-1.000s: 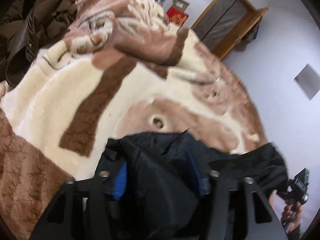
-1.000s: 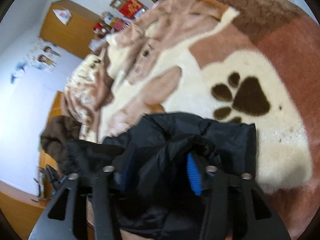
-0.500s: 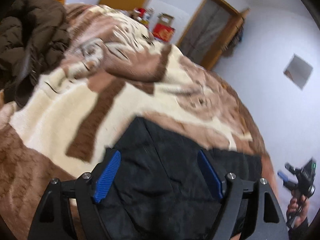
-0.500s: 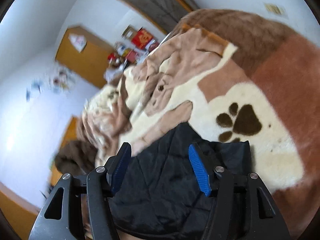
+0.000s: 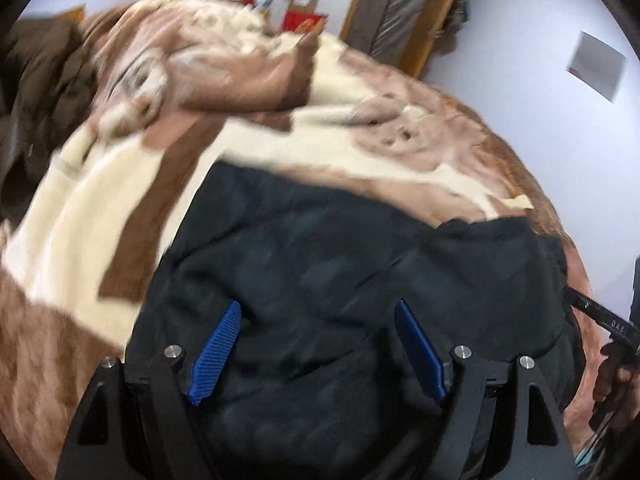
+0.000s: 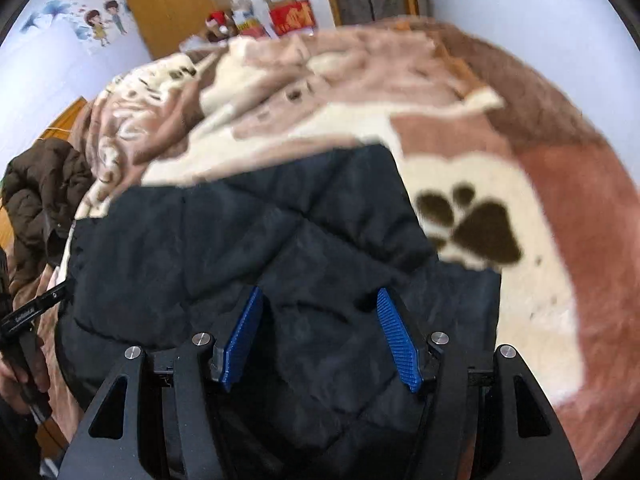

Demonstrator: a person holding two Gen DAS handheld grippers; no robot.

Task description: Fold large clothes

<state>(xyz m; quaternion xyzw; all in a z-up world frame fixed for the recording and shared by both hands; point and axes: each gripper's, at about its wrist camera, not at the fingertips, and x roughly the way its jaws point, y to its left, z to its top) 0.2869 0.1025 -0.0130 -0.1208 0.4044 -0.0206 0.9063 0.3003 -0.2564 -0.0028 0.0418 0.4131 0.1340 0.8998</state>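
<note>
A black quilted jacket (image 5: 320, 248) lies folded flat on a brown and cream plush blanket (image 5: 80, 200). My left gripper (image 5: 318, 306) hovers over the jacket's near part, open, its blue pads clear of the fabric. In the right wrist view the same jacket (image 6: 240, 232) fills the lower middle, beside a paw print on the blanket (image 6: 480, 176). My right gripper (image 6: 319, 291) is open above it, gripping nothing. Each view catches the other hand-held tool at its edge, the right one (image 5: 600, 316) and the left one (image 6: 32, 312).
A dark brown puffy coat (image 5: 44, 80) is heaped at the blanket's far left, also the brown coat (image 6: 36, 184). Bunched blanket folds (image 6: 280, 72) rise at the back. Beyond stand a wooden wardrobe (image 6: 172, 4), red boxes (image 6: 288, 16) and a doorway (image 5: 400, 4).
Both grippers were shut on bunched jacket fabric; they have let go and opened. The jacket now lies spread flat on the blanket, and both grippers have drawn back over it.
</note>
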